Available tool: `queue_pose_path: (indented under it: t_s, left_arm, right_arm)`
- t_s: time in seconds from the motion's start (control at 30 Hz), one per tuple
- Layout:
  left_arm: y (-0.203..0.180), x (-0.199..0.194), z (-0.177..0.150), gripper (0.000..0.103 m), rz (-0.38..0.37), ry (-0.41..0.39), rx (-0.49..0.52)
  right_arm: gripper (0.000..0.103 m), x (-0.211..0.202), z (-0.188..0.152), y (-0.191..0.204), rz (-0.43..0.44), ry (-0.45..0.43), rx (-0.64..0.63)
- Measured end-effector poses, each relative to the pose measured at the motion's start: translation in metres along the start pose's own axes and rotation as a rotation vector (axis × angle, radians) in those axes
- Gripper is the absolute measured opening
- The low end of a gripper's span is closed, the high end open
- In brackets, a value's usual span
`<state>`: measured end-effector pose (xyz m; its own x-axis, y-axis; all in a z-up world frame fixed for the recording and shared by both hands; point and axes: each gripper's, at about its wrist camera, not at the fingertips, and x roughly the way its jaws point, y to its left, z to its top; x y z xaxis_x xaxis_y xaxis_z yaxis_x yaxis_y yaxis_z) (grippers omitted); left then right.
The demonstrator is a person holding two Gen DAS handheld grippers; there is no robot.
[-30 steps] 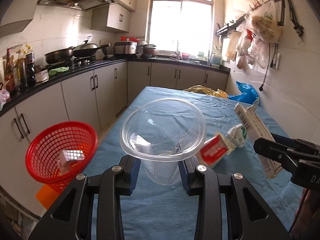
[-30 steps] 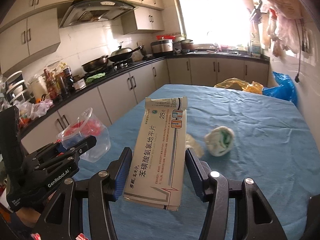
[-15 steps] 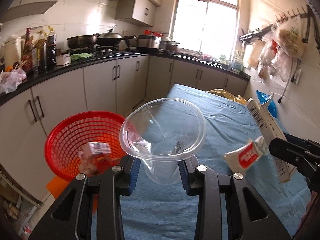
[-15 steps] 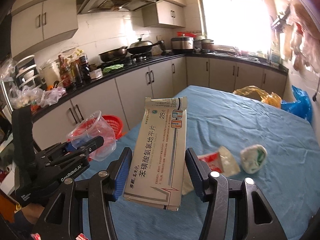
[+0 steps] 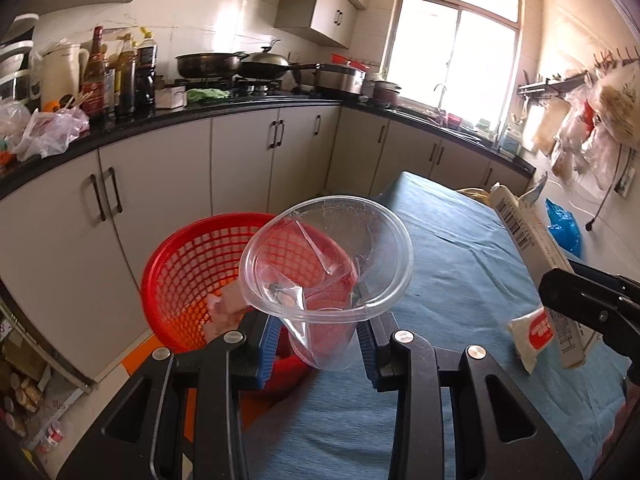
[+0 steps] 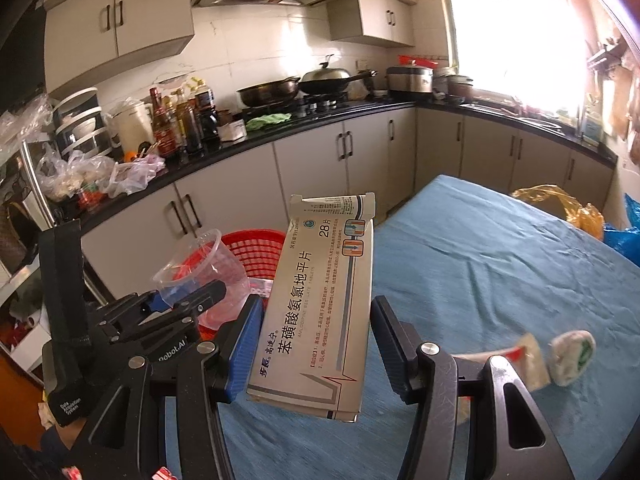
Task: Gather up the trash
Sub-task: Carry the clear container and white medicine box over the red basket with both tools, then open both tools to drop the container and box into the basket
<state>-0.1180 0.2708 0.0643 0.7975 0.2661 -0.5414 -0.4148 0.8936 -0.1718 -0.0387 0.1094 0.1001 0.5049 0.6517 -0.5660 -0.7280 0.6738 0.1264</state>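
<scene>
Left gripper (image 5: pixel 318 338): lower centre of the left wrist view, blue-padded jaws clenched on the base of a clear plastic cup (image 5: pixel 326 276). The cup is tilted, mouth toward the camera, cracked along one wall; it sits in front of the red basket (image 5: pixel 200 264), which fills the centre-left of the frame on the floor side of the table.

Red basket: mesh plastic, round, a few pale scraps visible in its bottom, contents otherwise blurred.

Right gripper (image 6: pixel 316 344): lower centre of the right wrist view, jaws grasping a flat medicine box (image 6: pixel 320 304) by its long edges. The box stands nearly upright, top flap open, printed face toward the camera. In the left wrist view the same box shows edge-on at the right of the frame.

Table (image 6: pixel 480 264): blue cloth cover, right half of both views. On it, lower right of the right wrist view: a red-and-white sachet (image 6: pixel 524 356) and, just beside it, a crumpled white-and-green wad (image 6: pixel 572 352). At the far end, upper right: a yellow bag (image 6: pixel 560 204).

Counter (image 6: pixel 280 136): black top, upper left, crowded with bottles, pans and bags.
</scene>
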Motion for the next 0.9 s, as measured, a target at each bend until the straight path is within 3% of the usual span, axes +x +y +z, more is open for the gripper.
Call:
queue_pose_path:
  t_s: [0.43, 0.9]
  left_arm:
    - [0.036, 0.011, 0.007, 0.034, 0.042, 0.026, -0.041]
    - [0.062, 0.033, 0.015, 0.034, 0.040, 0.065, -0.087]
  right_arm:
    - [0.059, 0.055, 0.023, 0.019, 0.103, 0.066, 0.054]
    - [0.059, 0.100, 0.038, 0.035, 0.165, 0.126, 0.099]
